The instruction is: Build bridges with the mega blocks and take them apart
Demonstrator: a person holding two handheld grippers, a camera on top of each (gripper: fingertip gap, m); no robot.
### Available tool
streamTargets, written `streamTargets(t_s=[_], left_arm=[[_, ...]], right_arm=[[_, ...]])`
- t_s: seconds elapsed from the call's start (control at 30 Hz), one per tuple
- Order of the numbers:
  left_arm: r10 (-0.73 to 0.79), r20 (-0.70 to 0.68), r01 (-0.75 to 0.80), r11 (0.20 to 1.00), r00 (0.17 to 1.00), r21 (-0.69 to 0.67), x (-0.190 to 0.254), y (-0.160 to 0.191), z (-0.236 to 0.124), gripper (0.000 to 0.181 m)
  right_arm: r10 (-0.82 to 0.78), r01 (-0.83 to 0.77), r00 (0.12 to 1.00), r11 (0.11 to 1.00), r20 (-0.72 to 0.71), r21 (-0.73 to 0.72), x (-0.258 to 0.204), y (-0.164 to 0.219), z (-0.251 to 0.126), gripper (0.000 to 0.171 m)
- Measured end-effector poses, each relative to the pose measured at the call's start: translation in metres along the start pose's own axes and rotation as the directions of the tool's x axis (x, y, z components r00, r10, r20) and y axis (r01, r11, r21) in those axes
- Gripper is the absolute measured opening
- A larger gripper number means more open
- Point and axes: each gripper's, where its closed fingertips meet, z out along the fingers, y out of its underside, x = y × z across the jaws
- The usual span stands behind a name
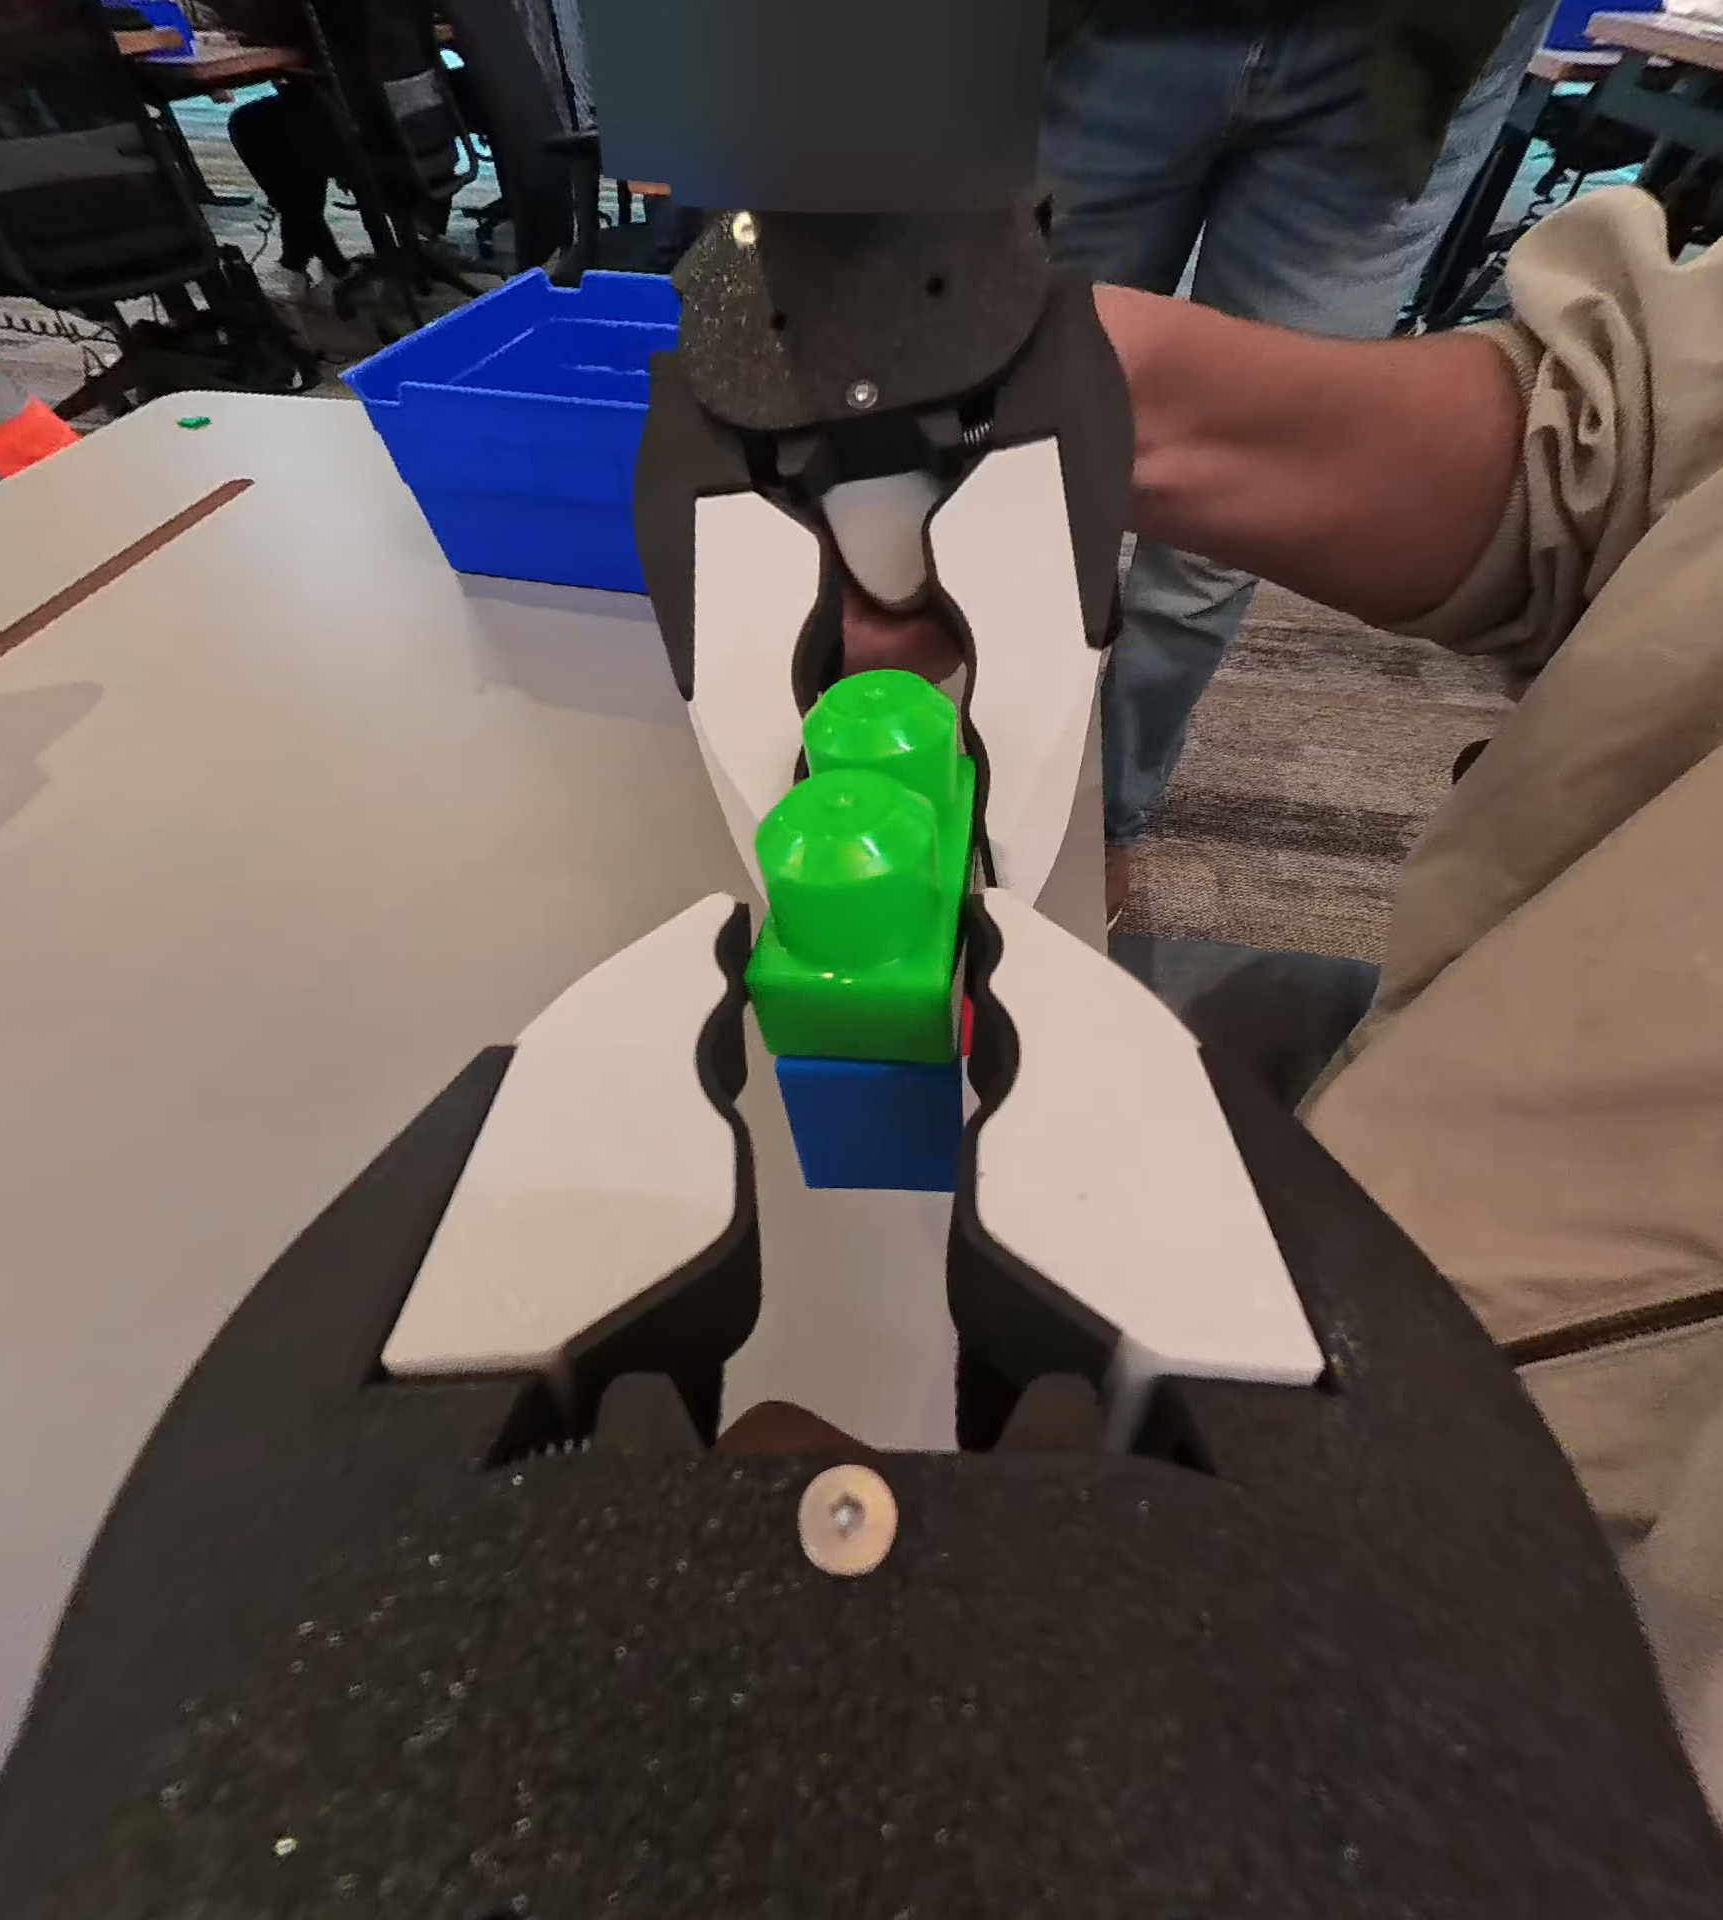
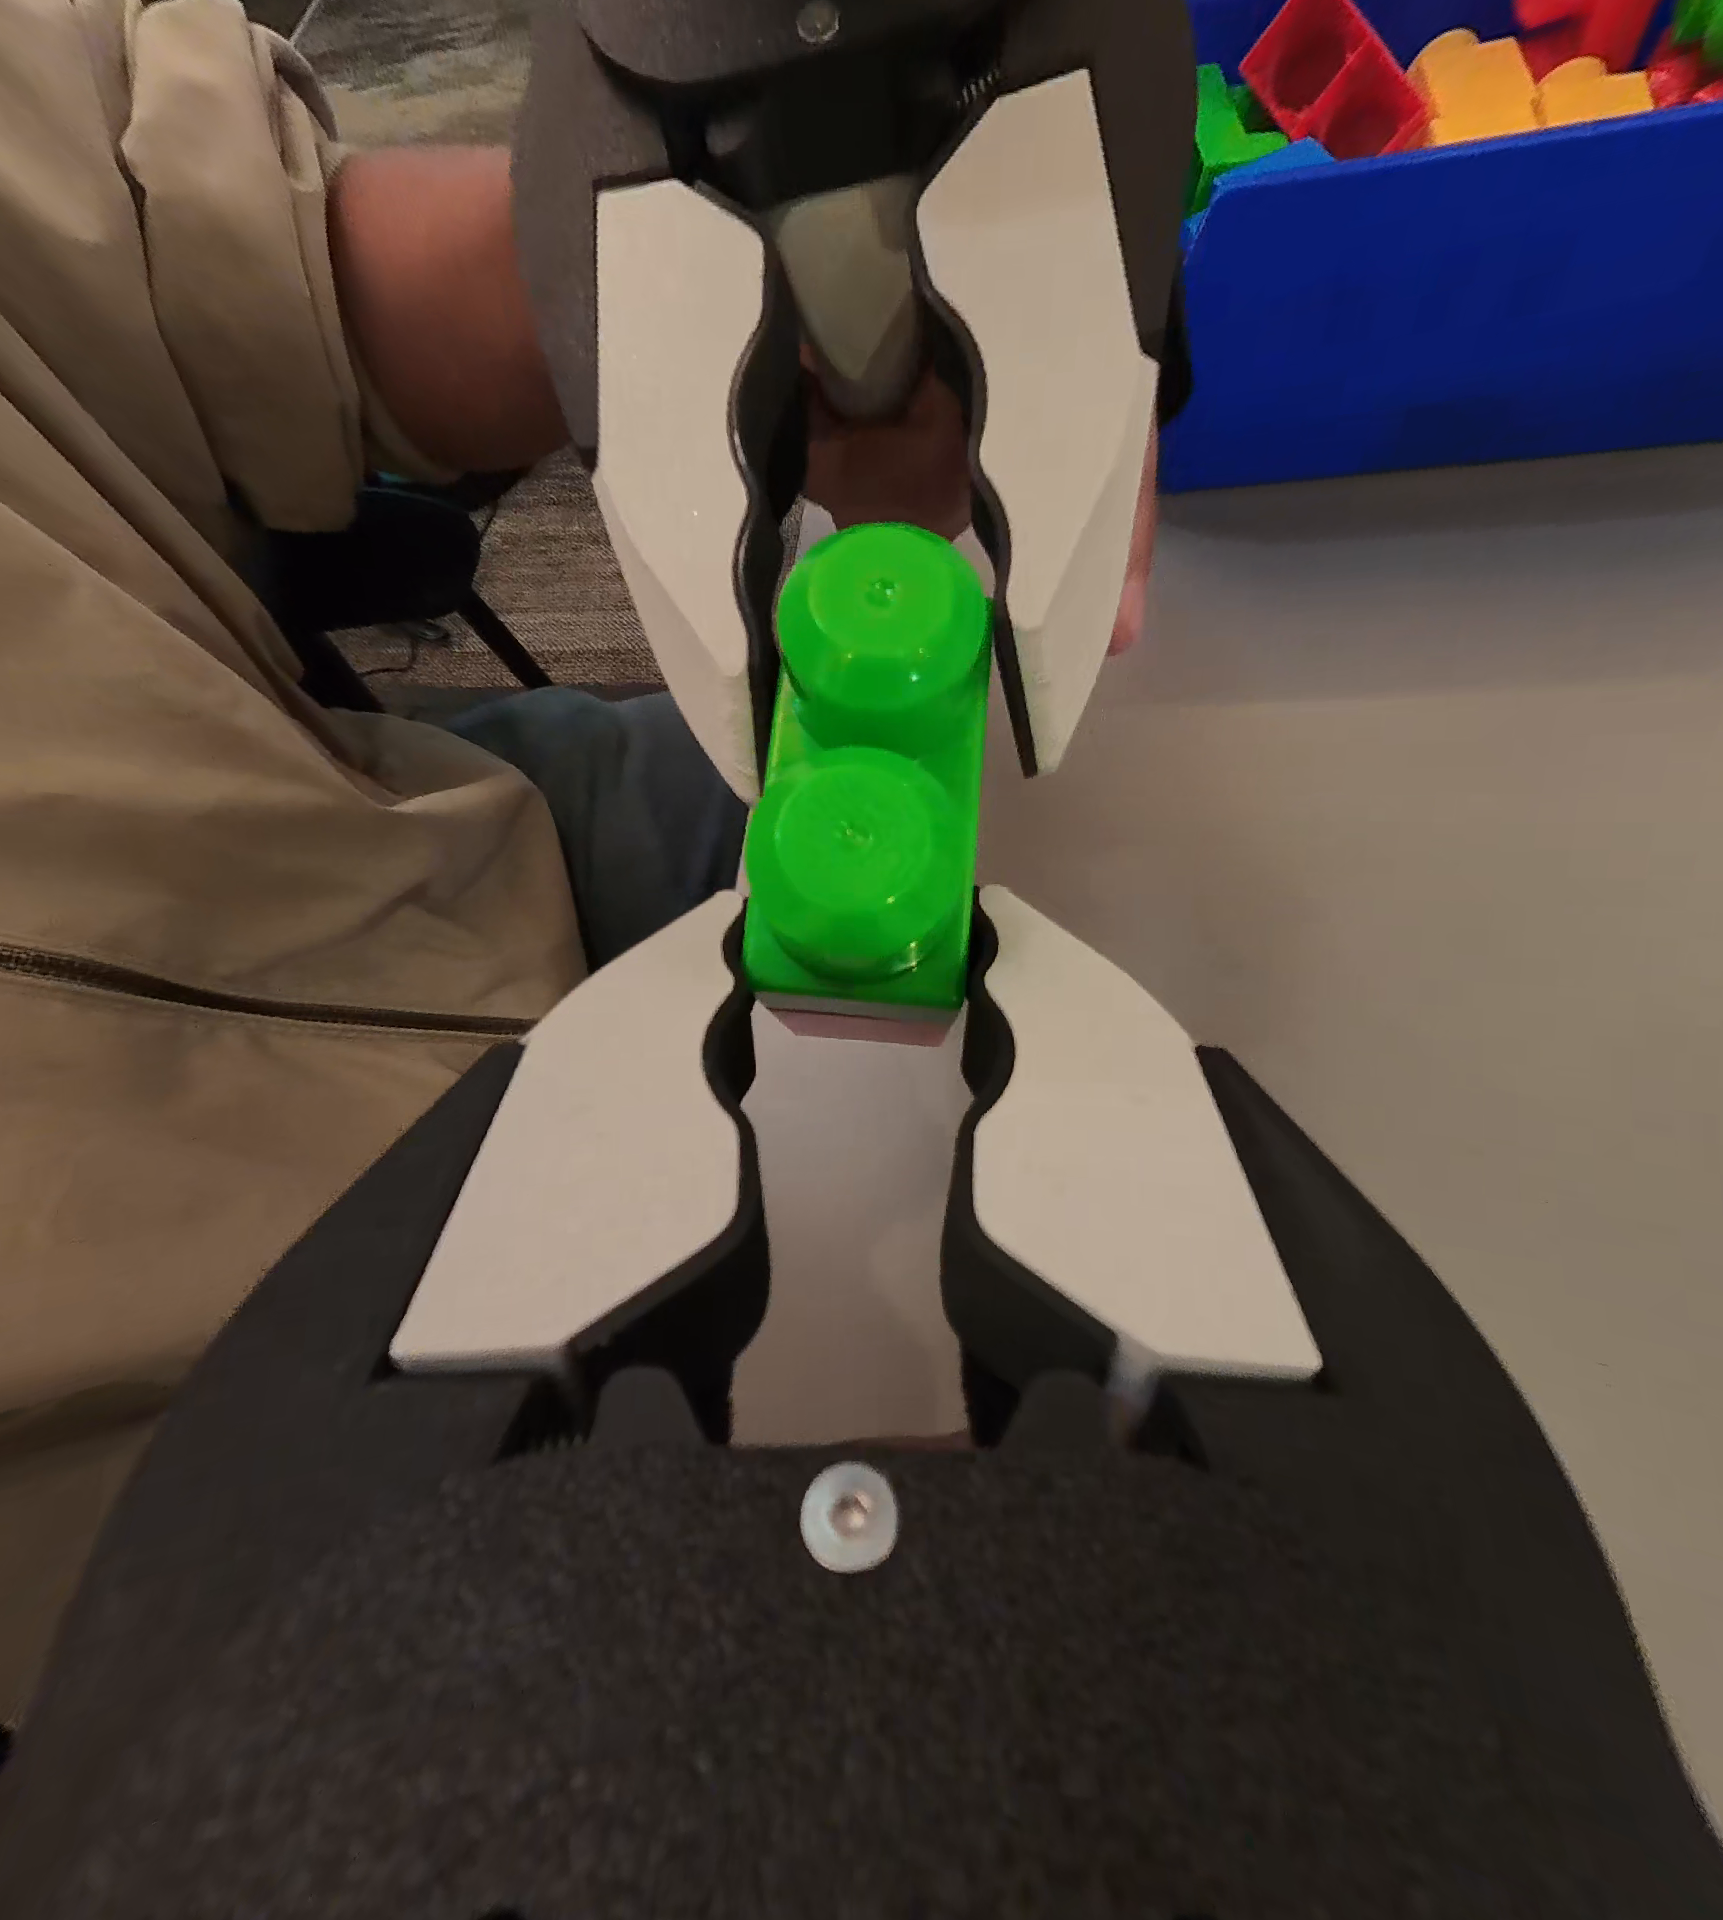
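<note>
I am looking out over the table (image 1: 244, 831), pale grey and taking up most of the left wrist view. A person in a tan jacket (image 1: 1615, 831) is sitting at its edge, filling the right side of that view. A blue bin (image 1: 514, 436) is standing at the far edge of the table; in the right wrist view a blue bin (image 2: 1522, 312) is showing loose red, yellow and green blocks heaped inside, though I cannot tell whether it is the same one.

My left gripper (image 1: 857, 997) is closing on the near end of the green block (image 1: 862, 904), its fingers pressing the block's two sides. The right gripper (image 1: 883, 790) is coming in from the opposite side, facing mine, and is pinching the far end of the same block. In the right wrist view the picture is mirrored: the right gripper (image 2: 862, 966) is squeezing the green block (image 2: 867, 790) at its near end, and the left gripper (image 2: 878, 665) is holding the far end.

The green block is sitting in the air above the table, studs up, between the two grippers. A blue block (image 1: 872, 1122) is hanging joined beneath its near end in the left wrist view. A sliver of red (image 1: 967, 1013) is peeking out at the green block's right side there; I cannot tell what it belongs to.
</note>
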Motion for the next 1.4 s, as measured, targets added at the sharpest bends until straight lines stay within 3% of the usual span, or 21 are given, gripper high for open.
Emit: streamTargets(t_s=[0.2,0.43,0.5,0.67,0.83,0.9,1.13,1.3,1.4], left_arm=[[-0.030,-0.021,0.030,1.000,0.999,-0.004,0.001,0.009,0.002,0.037],[0.004,0.062,-0.009,0.997,0.998,0.078,-0.006,0.001,-0.003,0.036],[-0.017,0.098,0.006,0.993,0.995,0.116,-0.012,-0.005,-0.008,0.036],[-0.140,0.149,0.113,0.978,0.979,0.177,-0.031,-0.012,-0.016,0.036],[-0.239,0.186,0.219,0.968,0.953,0.119,-0.044,0.000,-0.014,0.036],[-0.254,0.156,0.233,0.962,0.954,0.143,-0.042,-0.002,-0.015,0.036],[-0.206,0.245,0.154,0.965,0.947,0.214,-0.046,-0.009,-0.024,0.036],[-0.218,0.275,0.134,0.946,0.936,0.297,-0.048,-0.020,-0.033,0.036],[-0.272,0.256,0.159,0.909,0.928,0.386,-0.049,-0.031,-0.039,0.036]], right_arm=[[-0.013,0.012,1.000,0.999,-0.018,-0.052,0.002,0.006,0.004,0.037],[0.043,-0.038,0.996,0.998,-0.078,0.056,0.013,0.003,-0.002,0.044],[0.073,-0.058,0.983,0.994,-0.166,0.090,0.024,0.007,-0.005,0.049],[-0.011,0.110,0.862,0.980,-0.508,0.164,0.043,0.002,-0.011,0.063],[-0.265,0.358,0.642,0.933,-0.720,-0.024,0.030,-0.003,-0.012,0.061],[-0.266,0.368,0.654,0.930,-0.708,-0.009,0.022,-0.004,-0.006,0.053],[0.053,0.135,0.799,0.955,-0.599,0.265,0.030,0.006,-0.008,0.061],[0.358,-0.162,0.884,0.838,-0.301,0.521,0.022,-0.002,-0.007,0.060],[0.447,-0.251,0.869,0.767,-0.211,0.591,0.021,-0.006,-0.002,0.050]])
